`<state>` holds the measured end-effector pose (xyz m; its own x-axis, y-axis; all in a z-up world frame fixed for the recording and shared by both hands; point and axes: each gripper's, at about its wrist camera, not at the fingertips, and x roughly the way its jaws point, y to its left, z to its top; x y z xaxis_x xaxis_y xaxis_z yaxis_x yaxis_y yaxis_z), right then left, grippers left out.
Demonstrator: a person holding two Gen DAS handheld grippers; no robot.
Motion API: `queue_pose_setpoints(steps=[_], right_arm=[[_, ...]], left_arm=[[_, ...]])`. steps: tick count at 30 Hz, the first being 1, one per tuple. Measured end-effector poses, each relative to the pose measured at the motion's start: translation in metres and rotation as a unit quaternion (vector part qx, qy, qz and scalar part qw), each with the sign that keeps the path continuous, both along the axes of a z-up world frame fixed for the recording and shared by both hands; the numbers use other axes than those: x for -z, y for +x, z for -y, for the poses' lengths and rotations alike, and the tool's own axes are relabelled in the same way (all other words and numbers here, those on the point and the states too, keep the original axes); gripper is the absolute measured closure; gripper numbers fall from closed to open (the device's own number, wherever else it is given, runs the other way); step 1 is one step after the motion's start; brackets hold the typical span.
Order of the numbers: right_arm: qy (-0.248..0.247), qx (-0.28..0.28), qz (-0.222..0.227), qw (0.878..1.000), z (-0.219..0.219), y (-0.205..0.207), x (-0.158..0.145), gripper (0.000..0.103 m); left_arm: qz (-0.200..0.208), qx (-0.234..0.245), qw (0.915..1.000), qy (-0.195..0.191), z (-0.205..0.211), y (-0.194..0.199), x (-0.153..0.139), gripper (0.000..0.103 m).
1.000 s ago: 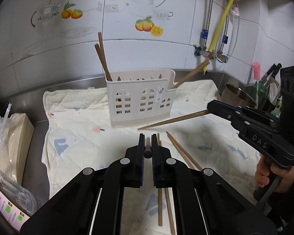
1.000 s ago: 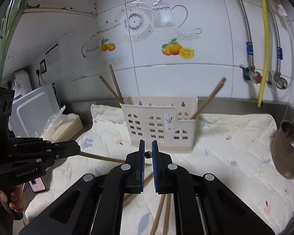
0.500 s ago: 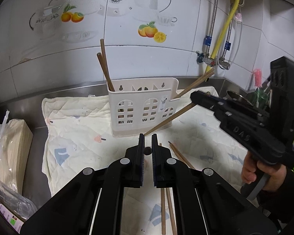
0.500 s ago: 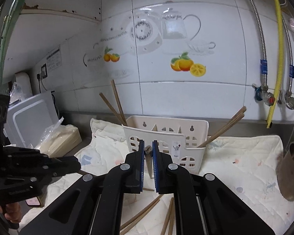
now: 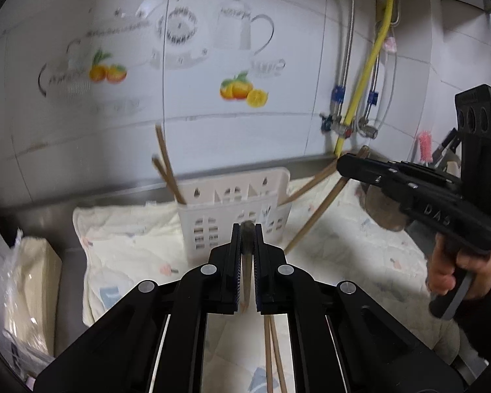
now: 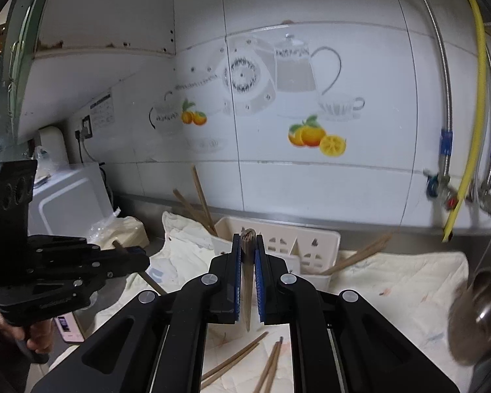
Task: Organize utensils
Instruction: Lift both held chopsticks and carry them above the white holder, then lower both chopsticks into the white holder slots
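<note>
pale quilted cloth (image 6: 409,281) on steel counter (image 5: 42,216); white tiled wall (image 6: 311,196) behind.

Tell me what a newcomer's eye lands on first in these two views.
First, the two black tools: the left tool and the right tool, each shut on a brown chopstick, raised over the quilted cloth. Behind them stands the cream utensil holder with chopsticks leaning out at both ends. On the tiled wall above, the orange-and-teapot decal draws the eye, with loose chopsticks on the cloth below.
</note>
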<state>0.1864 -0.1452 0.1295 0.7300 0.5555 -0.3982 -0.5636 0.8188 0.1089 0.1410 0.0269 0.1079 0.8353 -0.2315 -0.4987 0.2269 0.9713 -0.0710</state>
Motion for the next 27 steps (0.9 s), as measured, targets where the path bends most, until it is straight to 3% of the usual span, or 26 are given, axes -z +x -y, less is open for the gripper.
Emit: queue_pose_setpoints(steps=[5,12,17,21,27], right_arm=[[0.024,-0.007,-0.011,1.0,0.022,0.016,-0.038,0.096],[0.024,0.008,0.008,1.0,0.035,0.039,-0.079,0.096],[0.016,0.023,0.022,0.999,0.037,0.059,-0.097,0.096],[-0.007,0.041,0.024,0.999,0.033,0.076,-0.095,0.096],[-0.021,0.044,-0.003,0.999,0.029,0.095,-0.066,0.096]], left_arm=[[0.031,0.004,0.9995,0.006,0.004,0.011,-0.042,0.098],[0.083,0.003,0.9965,0.005,0.007,0.031,-0.103,0.098],[0.123,-0.025,0.992,0.014,0.006,0.049,-0.135,0.098],[0.136,-0.062,0.9886,0.019,0.002,0.072,-0.137,0.098],[0.113,-0.086,0.9899,-0.006,-0.013,0.104,-0.107,0.098]])
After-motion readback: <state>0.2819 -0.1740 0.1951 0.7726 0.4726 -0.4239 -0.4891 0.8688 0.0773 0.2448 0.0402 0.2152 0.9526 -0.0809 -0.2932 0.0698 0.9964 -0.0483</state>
